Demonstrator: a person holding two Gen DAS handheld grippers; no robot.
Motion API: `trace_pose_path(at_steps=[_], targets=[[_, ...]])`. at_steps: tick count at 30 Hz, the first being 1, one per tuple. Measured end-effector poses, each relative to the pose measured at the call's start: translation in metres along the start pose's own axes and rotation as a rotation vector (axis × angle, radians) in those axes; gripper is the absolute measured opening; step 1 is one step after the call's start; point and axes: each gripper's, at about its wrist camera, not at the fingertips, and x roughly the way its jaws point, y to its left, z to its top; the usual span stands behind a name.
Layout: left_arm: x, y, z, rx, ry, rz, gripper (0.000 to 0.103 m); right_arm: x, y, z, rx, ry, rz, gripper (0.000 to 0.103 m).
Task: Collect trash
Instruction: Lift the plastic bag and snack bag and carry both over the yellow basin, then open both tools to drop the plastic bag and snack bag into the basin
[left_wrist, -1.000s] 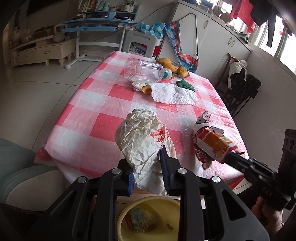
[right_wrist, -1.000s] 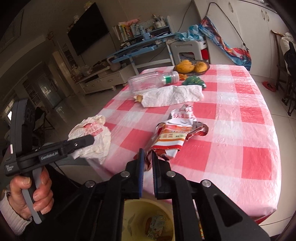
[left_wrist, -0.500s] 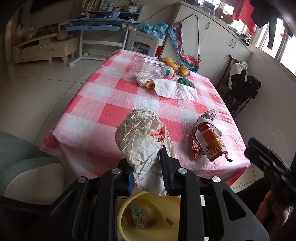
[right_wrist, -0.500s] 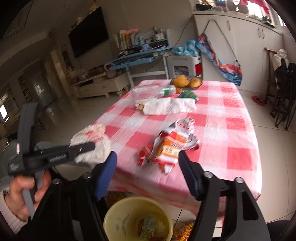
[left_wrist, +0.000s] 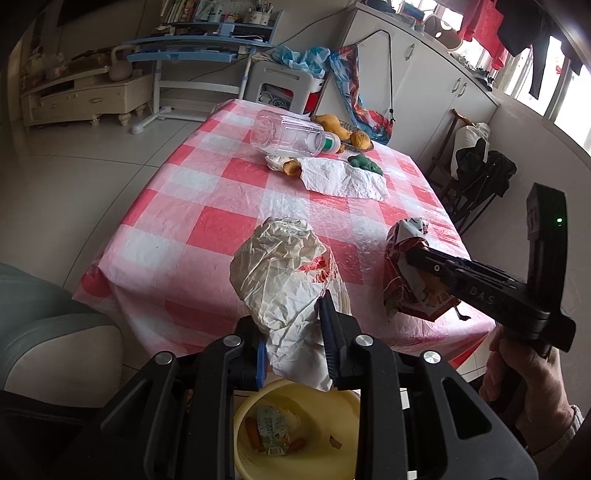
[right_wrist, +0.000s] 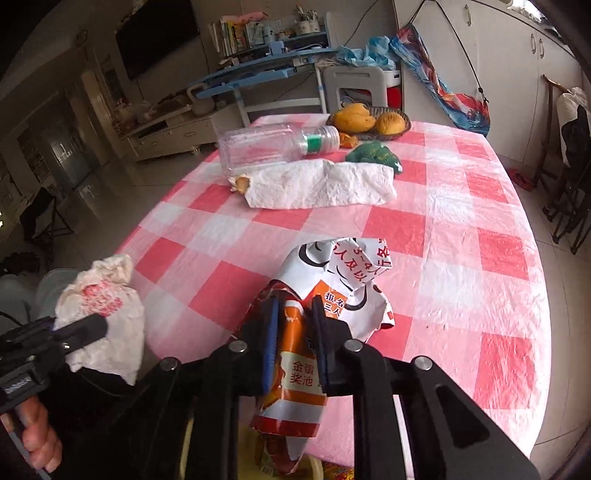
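Since half a second ago my right claw has gone from standing wide open, clear of the snack packet, to being clamped on it; its jaws have just been closing, and the packet's orange lower part now sits pinched between the blue pads at the near edge of the worktop. A second ago the same claw was nipped tight at the packet's edge. My left claw has not changed: it still grips the crumpled white paper wrapper, holding it over the yellow bin, which already holds a small printed carton and a sausage-like piece.

On the packet I can read Chinese characters: 金蛋 and 奖池 on the orange panel, 报名 higher up, and red characters on the white flap too twisted to read surely. The right claw's body, seen from the left camera, shows the letters "DAS". The wrapper carries a red print I cannot read. Farther along the worktop lies a clear plastic bottle on its side.
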Motion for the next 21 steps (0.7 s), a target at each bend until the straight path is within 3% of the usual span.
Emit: trace_pose_path(at_steps=[5, 10, 13, 15, 16, 20, 21], targets=[[-0.012, 0.000, 0.000, -0.002, -0.025, -0.009, 0.024, -0.038, 0.039, -0.021, -0.063, 0.015, 0.131, 0.017], [-0.019, 0.003, -0.007, -0.007, -0.018, -0.001, 0.024, -0.037, 0.071, -0.073, -0.098, 0.145, 0.229, 0.017], [-0.020, -0.001, -0.016, 0.009, -0.001, 0.008, 0.024, -0.008, 0.075, -0.105, -0.097, 0.271, 0.219, 0.018], [-0.019, -0.004, -0.025, 0.024, 0.026, 0.020, 0.024, 0.002, 0.069, -0.115, -0.088, 0.291, 0.146, 0.025], [-0.017, -0.007, -0.031, 0.035, 0.045, 0.028, 0.024, 0.001, 0.064, -0.114, -0.065, 0.280, 0.136, 0.025], [-0.009, -0.014, -0.056, 0.063, 0.138, 0.048, 0.024, -0.028, 0.044, -0.095, 0.013, 0.119, 0.042, 0.053], [-0.008, -0.017, -0.062, 0.074, 0.152, 0.051, 0.024, -0.034, 0.037, -0.092, 0.037, 0.088, 0.021, 0.054]])
